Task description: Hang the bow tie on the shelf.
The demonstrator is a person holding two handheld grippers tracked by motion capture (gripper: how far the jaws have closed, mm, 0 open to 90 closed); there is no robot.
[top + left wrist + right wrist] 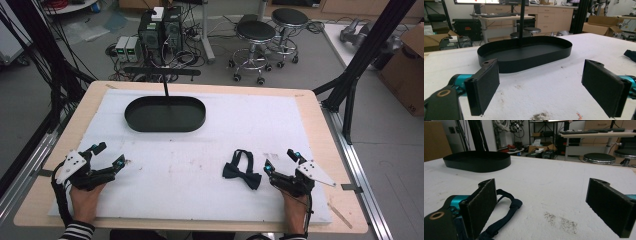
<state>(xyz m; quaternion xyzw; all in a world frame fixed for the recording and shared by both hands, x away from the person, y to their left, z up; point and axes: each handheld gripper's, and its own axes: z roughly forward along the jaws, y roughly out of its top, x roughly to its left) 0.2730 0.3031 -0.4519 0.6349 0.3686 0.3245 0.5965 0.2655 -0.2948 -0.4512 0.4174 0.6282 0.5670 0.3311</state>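
A dark navy bow tie (242, 170) with its strap looped lies on the white mat, right of centre. My right gripper (281, 162) rests just right of it, open and holding nothing. In the right gripper view the bow tie strap (509, 211) lies beside and behind the left pad (479, 207), outside the gap. A black oval tray (165, 114) sits empty at the back of the mat. My left gripper (109, 154) rests open near the mat's front left corner. In the left gripper view the tray (524, 53) lies straight ahead beyond its open gripper (541, 87).
A thin black post (165, 86) rises behind the tray. The white mat (200, 150) covers most of the wooden table (320, 115). Faint dirt marks (560, 221) dot the mat. Stools, computers and cables stand on the floor beyond the far edge.
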